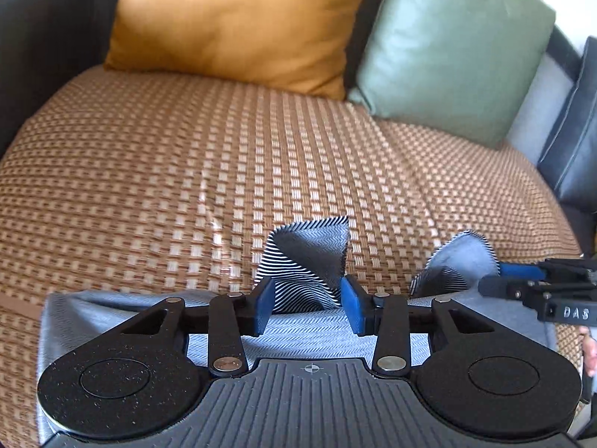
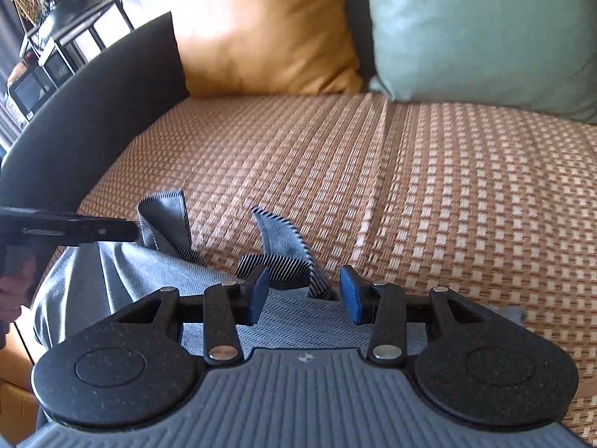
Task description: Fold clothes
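Striped grey garment [image 1: 309,257] bunches upward between the left tool [image 1: 309,304] pads.

Striped grey garment [image 2: 283,321] corner between parted right tongs [image 2: 304,291], above woven sofa mat [image 2: 429,194].

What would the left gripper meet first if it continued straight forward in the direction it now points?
The striped garment already bunched between the left gripper fingers; beyond it likely the woven seat mat, then the mustard cushion. Depth is unclear.

Dark sofa [image 2: 86,112], woven seat mat [image 1: 224,156], mustard cushion [image 1: 238,18], green cushion [image 1: 455,48].
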`<move>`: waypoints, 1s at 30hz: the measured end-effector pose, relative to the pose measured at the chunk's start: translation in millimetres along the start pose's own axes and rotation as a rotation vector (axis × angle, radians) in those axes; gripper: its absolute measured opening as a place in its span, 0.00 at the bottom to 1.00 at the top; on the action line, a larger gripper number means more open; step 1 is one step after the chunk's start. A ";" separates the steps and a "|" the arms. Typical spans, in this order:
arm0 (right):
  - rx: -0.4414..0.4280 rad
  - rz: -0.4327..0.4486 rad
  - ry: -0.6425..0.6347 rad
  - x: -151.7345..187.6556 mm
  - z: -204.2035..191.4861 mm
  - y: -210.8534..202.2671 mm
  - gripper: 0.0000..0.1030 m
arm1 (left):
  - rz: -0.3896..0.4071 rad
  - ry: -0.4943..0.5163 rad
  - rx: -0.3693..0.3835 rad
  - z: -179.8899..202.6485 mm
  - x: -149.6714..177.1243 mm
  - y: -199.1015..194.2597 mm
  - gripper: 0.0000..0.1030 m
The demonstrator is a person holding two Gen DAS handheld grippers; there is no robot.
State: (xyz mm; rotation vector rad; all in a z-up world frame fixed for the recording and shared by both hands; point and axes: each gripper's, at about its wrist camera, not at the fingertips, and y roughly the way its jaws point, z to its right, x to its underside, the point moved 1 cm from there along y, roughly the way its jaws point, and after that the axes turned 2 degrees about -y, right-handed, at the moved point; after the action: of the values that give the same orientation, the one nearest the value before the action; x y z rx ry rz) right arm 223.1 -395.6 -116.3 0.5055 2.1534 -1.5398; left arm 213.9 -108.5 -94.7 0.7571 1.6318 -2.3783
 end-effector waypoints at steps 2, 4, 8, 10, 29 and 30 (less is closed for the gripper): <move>-0.006 -0.052 0.003 -1.2 -0.1 6.5 0.35 | -0.014 0.027 0.011 6.1 2.4 6.2 0.51; -0.025 -0.087 0.010 -4.8 0.7 12.9 0.22 | -0.037 0.060 0.000 12.6 1.1 17.2 0.06; -0.096 -0.079 0.126 -19.4 17.3 18.7 0.07 | -0.060 -0.045 0.005 2.1 -7.9 36.8 0.00; -0.096 -0.052 0.196 -23.5 28.9 25.2 0.05 | -0.044 -0.154 0.029 -10.1 -13.8 43.8 0.00; 0.014 0.073 0.109 -11.3 19.1 19.4 0.49 | 0.078 0.031 0.040 -18.2 -3.2 17.6 0.45; 0.022 0.067 0.067 -10.9 13.4 17.3 0.42 | 0.060 0.045 0.052 -15.4 0.2 22.7 0.45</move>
State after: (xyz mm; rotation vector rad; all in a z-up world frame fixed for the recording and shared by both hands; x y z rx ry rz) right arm 243.3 -403.3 -127.7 0.6385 2.1479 -1.5322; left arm 227.7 -103.4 -117.8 0.8620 1.5470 -2.3871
